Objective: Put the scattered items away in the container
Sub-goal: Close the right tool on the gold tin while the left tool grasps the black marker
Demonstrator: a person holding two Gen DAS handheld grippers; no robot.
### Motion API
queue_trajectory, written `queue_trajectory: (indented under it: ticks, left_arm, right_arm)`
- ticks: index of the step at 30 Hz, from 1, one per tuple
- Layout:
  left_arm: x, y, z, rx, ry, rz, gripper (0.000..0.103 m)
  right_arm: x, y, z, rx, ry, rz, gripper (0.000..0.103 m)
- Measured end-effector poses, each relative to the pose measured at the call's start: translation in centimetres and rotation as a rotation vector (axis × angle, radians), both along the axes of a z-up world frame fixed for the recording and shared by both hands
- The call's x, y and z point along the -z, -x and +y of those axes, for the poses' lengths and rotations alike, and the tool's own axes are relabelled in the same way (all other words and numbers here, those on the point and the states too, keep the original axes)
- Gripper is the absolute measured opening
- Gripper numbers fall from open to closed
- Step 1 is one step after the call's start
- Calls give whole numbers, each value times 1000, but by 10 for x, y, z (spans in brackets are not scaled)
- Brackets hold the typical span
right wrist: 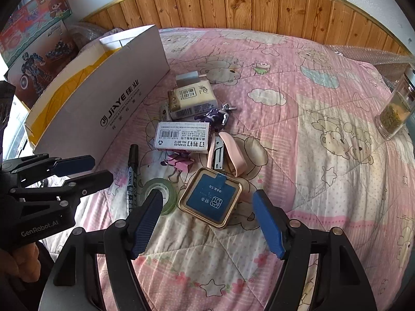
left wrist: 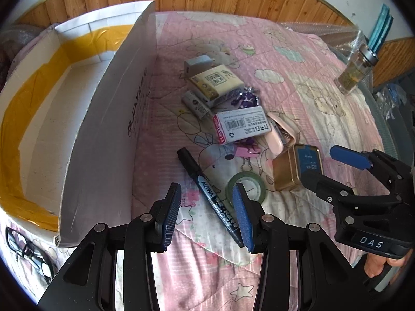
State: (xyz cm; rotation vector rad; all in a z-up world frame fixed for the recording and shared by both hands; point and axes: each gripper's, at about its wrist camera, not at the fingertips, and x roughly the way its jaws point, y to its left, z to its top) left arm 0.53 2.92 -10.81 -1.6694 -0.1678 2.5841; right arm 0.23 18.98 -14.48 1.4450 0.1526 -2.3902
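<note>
Blue ribbed pads are showing on both tools, and both are standing apart with nothing between them. The left gripper (left wrist: 207, 215) is hovering low over the quilt, its jaws straddling the lower half of the black marker (left wrist: 207, 194), with the roll of green tape (left wrist: 246, 189) just beside its right pad. The right gripper (right wrist: 207, 223) is hanging wide open just short of the gold tin with the blue lid (right wrist: 211, 198), which is lying flat on the pink cartoon quilt (right wrist: 311, 155).

Beyond them the rest of the clutter is sitting in a loose heap: a staples box (right wrist: 182, 140), a pink stapler (right wrist: 228, 153), pink binder clips (right wrist: 179, 164), a tissue pack (right wrist: 192, 101) and a small purple figure (right wrist: 218, 116). The white cardboard box (left wrist: 103, 129), lined with yellow tape, is standing open to the left of the heap, and from here I can see nothing in it.

It looks like the first picks are being lined up. The left tool would need to drop and close across the marker's barrel; the right must reach further forward to span the tin's edges, which looks like a wide, slippery grasp.
</note>
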Motion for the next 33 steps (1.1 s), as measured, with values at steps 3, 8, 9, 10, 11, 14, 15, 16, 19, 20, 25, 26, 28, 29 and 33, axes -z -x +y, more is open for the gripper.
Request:
queue_trajectory:
  ticks: [3,8,9,10,11,14,15,16,19,20,25,26,28,29,33]
  left_arm:
    - [9,7,-3,-13,8,-9,44]
    - [28,18,-5,-23,8,-46,44]
    - [32,20,-6,-29,5,-55,44]
    - [36,22,-7,-33,1,-63,44]
    - [40,23,-8,-36,-3,-69,44]
    - [48,25,-10,-40,-15,-77,44]
    - [49,25,-9,-40,-10,-70,44]
    - [49,25,-8,-38,-2,-61,44]
    - [50,25,-6,-23,-3,-41,44]
    - [50,26,-5,-18,-6,-33,44]
    - [51,26,-8,7,-60,-19,21]
    - [51,26,-8,10,-68,-19,20]
    - [49,24,-9,9,-79,-15,17]
    - [47,23,-10,9,-83,-11,17]
    - [38,19,-12,6,-85,12,17]
  right_arm:
    - [9,7,5,17,-5,-13,73]
    - [20,17,17,55,67,-56,75]
    - [21,19,18,60,76,-65,75]
    - [21,20,19,63,81,-71,75]
    - [21,21,18,63,81,-73,75]
    - [19,22,17,58,84,-72,76]
    - [19,22,16,53,95,-74,76]
    - [19,22,14,48,100,-77,76]
    - [23,24,6,37,78,-86,76]
    - [26,24,4,36,65,-91,76]
    - [34,25,8,45,48,-120,59]
    - [34,25,10,51,46,-118,59]
    - [34,24,13,57,46,-116,58]
    - [33,23,15,61,44,-113,58]
    - [26,21,19,70,45,-95,58]
